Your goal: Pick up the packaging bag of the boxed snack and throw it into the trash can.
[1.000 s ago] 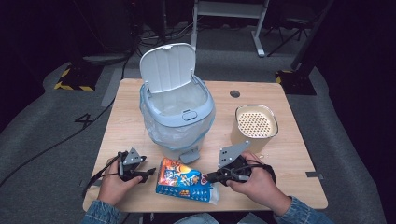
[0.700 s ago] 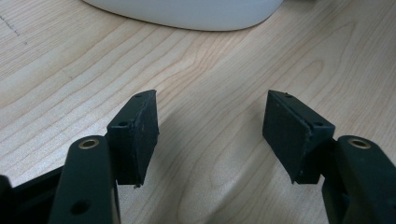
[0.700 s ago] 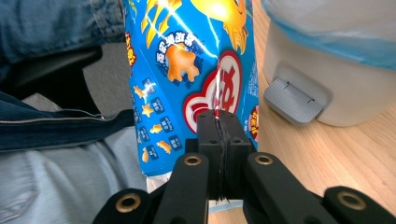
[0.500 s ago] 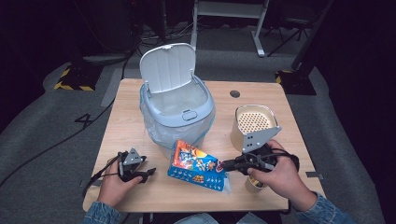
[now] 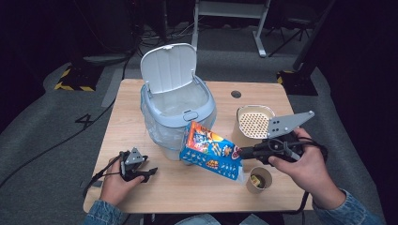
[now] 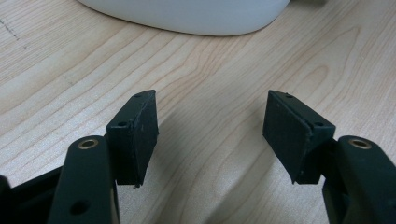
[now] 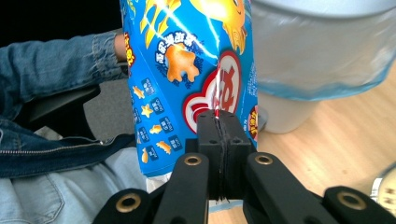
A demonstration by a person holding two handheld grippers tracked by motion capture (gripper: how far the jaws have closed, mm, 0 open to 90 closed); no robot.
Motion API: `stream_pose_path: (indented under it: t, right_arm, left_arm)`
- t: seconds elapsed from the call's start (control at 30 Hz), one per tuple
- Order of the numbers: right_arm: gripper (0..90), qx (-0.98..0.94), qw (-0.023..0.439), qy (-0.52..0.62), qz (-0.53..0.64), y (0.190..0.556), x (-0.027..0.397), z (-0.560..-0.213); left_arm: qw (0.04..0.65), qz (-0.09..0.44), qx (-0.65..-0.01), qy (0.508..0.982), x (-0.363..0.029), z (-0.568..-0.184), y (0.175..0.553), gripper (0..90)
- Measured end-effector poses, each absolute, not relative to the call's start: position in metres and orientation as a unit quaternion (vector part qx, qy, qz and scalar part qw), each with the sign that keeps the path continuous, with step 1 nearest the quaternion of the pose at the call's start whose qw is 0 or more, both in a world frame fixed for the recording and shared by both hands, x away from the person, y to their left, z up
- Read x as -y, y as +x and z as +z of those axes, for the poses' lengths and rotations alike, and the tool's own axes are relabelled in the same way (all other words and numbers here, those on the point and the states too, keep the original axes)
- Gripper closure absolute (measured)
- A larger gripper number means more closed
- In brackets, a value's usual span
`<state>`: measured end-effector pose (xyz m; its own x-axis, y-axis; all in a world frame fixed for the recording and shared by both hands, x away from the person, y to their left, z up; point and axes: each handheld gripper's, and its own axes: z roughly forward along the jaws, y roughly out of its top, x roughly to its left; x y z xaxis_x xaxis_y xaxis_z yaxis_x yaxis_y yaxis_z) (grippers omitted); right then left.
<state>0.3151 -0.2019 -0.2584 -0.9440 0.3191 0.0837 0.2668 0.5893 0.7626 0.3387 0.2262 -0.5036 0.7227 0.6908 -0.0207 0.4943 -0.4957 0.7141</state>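
The snack bag [image 5: 212, 151] is pinched at its seam by the right tongs [image 5: 241, 153], whose jaws are pressed flat together on the thin film, as the right gripper view [image 7: 196, 70] makes plain. The bag is held clear of the table [image 5: 206, 187], tilted, just in front of the open bin [image 5: 177, 110] near the table's middle. The step in hand is judged to be the carrying of the bag up and over the bin's front rim. The grip should be kept firm, since only a narrow strip of film is caught and the bag's weight hangs to one side. The lower corner should be lifted above the rim before it is swung inward, and release should be left until the bag is well over the opening, short of the raised lid [image 5: 169, 68]. The small paper cup [image 5: 259, 180] near the front edge and the perforated cup [image 5: 255, 123] toward the right edge should be kept clear of the wrist.

The left tongs [image 6: 210, 135] stand wide and hold nothing, resting low near the front left corner [image 5: 141, 171].

The table is of pale wood grain with a cable hole near its far edge. Dark grey flooring, trailing cables and hazard-striped tape surround it.
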Motion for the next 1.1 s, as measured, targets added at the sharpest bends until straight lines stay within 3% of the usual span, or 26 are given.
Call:
stream_pose_path:
  t: [0.3, 0.43, 0.73, 1.1]
  right_arm:
    - [89.3, -0.884, 0.061, 0.181, 0.427, 0.331, 0.202, -0.225]
    - [89.2, -0.884, 0.079, 0.21, 0.411, 0.354, 0.192, -0.214]
    - [89.0, -0.884, 0.096, 0.245, 0.385, 0.393, 0.163, -0.215]
    - [88.3, -0.886, 0.111, 0.258, 0.369, 0.407, 0.137, -0.211]
  left_arm:
    - [0.36, 0.14, -0.348, 0.854, -0.226, -0.503, 0.337, 36.1]
    - [0.362, 0.139, -0.352, 0.852, -0.226, -0.504, 0.336, 36.1]
    - [0.362, 0.139, -0.351, 0.852, -0.226, -0.504, 0.336, 36.0]
    - [0.362, 0.139, -0.348, 0.853, -0.226, -0.504, 0.337, 35.9]
